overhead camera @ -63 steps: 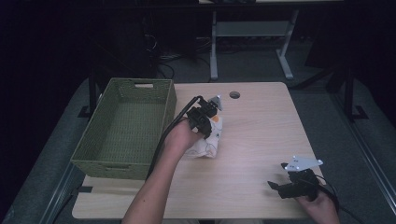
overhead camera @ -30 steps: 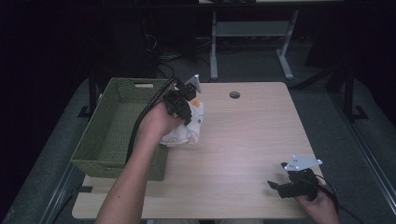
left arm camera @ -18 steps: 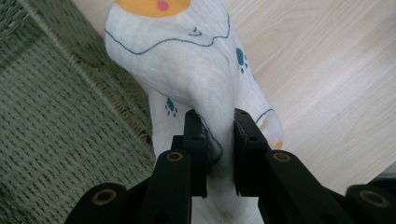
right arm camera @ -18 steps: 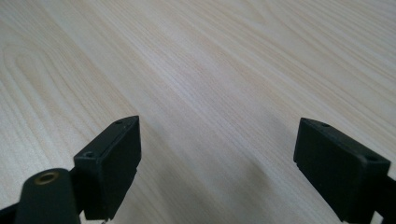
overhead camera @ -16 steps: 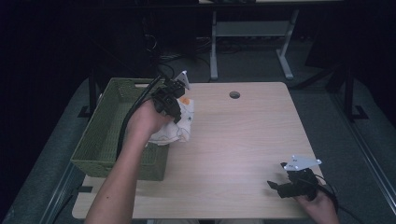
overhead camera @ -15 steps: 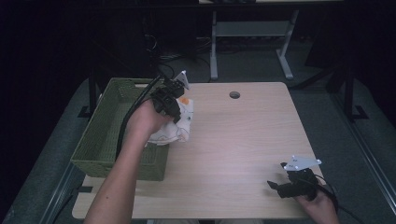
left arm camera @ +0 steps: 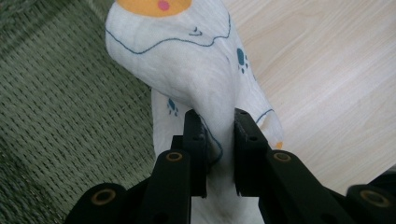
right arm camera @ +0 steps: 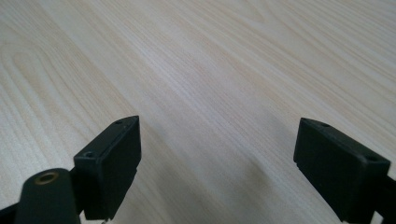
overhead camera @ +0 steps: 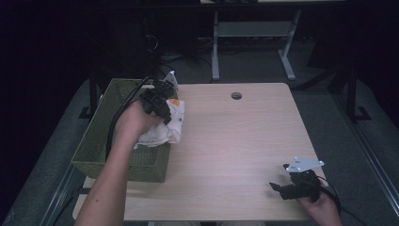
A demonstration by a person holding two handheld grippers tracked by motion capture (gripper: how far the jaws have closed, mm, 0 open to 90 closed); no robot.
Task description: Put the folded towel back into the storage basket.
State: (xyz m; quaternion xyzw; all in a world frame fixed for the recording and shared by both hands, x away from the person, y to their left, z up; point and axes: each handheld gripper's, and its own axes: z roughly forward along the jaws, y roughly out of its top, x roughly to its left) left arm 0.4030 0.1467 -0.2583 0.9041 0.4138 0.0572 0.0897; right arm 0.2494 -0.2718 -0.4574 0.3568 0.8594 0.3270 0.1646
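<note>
The left arm reached far forward from the bottom of the high view, bare and almost straight. Its hand [overhead camera: 133,121] was wrapped around the left hand-held gripper [overhead camera: 162,104], and a black cable trailed back along the arm. In the left gripper view the two black jaws were squeezed close together, pinching something soft. The right hand [overhead camera: 321,207] stayed low near the front edge of the worktop [overhead camera: 244,141]. It held the right hand-held gripper [overhead camera: 278,187], whose jaws stood wide apart with nothing between them.
</note>
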